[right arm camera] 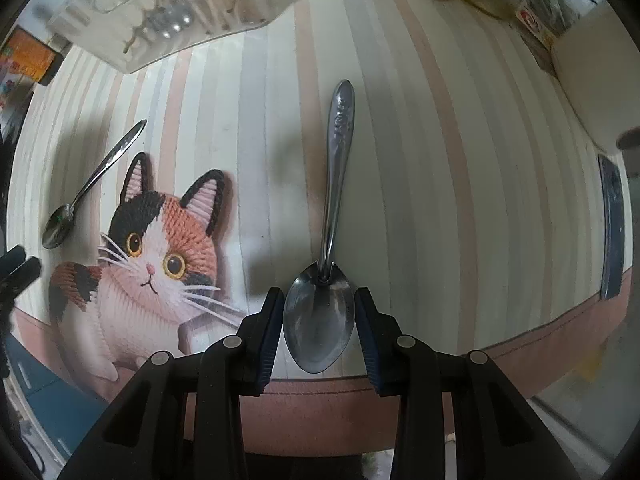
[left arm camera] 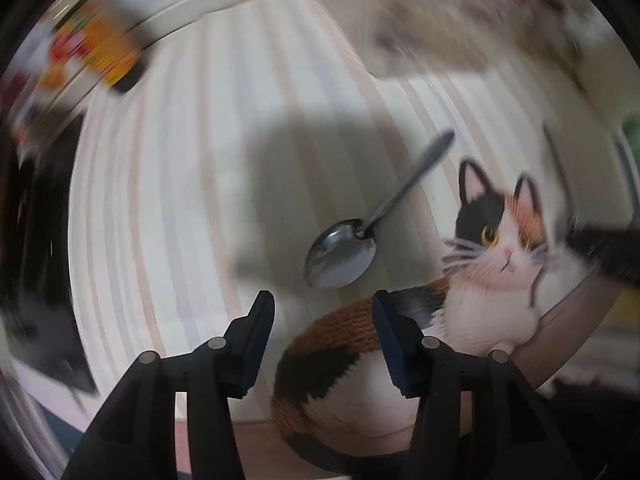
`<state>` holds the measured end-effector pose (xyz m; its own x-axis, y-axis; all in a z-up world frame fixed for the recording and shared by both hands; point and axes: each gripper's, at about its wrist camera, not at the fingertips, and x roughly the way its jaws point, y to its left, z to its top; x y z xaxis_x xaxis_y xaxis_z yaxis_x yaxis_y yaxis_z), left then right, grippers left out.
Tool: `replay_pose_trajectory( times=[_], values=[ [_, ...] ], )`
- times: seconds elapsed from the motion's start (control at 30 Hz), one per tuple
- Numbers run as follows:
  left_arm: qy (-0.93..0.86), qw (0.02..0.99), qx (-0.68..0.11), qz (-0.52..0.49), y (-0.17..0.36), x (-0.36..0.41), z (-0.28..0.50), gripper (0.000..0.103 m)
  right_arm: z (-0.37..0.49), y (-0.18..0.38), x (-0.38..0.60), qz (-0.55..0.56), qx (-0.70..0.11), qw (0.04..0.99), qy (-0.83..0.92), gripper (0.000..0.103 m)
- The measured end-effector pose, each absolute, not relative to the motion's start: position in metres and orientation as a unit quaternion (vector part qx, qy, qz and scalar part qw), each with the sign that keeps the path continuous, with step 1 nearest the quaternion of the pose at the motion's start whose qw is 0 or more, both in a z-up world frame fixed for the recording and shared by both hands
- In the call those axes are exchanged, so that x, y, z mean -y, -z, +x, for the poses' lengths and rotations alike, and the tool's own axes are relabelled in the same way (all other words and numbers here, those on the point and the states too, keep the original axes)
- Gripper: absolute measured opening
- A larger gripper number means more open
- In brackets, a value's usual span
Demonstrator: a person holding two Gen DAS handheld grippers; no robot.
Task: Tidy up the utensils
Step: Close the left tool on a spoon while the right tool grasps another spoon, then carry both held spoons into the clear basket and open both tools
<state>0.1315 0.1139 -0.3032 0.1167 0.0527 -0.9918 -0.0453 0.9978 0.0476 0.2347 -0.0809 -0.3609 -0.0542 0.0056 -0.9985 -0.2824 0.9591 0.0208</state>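
Note:
A small steel spoon (left arm camera: 344, 252) lies on the striped tablecloth just ahead of my open left gripper (left arm camera: 322, 312), bowl toward me, handle pointing away to the right. It also shows at the left in the right wrist view (right arm camera: 80, 196). A larger steel spoon (right arm camera: 324, 300) lies with its bowl between the fingers of my right gripper (right arm camera: 318, 312), handle pointing away. The jaws flank the bowl closely; contact is unclear. A clear plastic utensil tray (right arm camera: 176, 4) holding several utensils stands at the far left.
A cat picture (right arm camera: 156, 256) is printed on the cloth near the table's front edge (right arm camera: 520, 344). A phone with an orange screen (right arm camera: 28, 56) lies far left. Jars and packets (right arm camera: 532, 12) stand at the far right. A dark flat object (right arm camera: 612, 236) lies at the right edge.

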Motion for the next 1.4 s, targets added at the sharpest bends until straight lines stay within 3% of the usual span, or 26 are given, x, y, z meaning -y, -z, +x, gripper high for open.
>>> replay_pose_trajectory(
  times=[0.17, 0.37, 0.5, 0.8, 1.07, 1.4],
  values=[
    [0.008, 0.71, -0.697, 0.099, 0.33, -0.093, 0.153, 0.05, 0.234, 0.359, 0.102, -0.076, -0.723, 0.678, -0.106, 0.038],
    [0.031, 0.7, -0.703, 0.12, 0.334, -0.087, 0.178, 0.053, 0.232, 0.354, 0.109, -0.057, -0.725, 0.679, -0.101, 0.038],
    [0.057, 0.7, -0.706, 0.089, 0.335, -0.084, 0.189, 0.034, 0.237, 0.356, 0.111, -0.048, -0.725, 0.679, -0.102, 0.038],
    [0.022, 0.726, -0.687, 0.027, 0.328, -0.083, 0.176, 0.032, 0.24, 0.352, 0.136, -0.015, -0.726, 0.678, -0.109, 0.038],
    [-0.054, 0.761, -0.642, -0.079, 0.294, -0.098, 0.156, 0.032, 0.256, 0.326, 0.165, 0.038, -0.723, 0.678, -0.127, 0.038],
    [-0.11, 0.814, -0.558, -0.118, 0.207, -0.121, 0.146, 0.032, 0.276, 0.258, 0.174, 0.074, -0.682, 0.711, -0.158, 0.038]
  ],
)
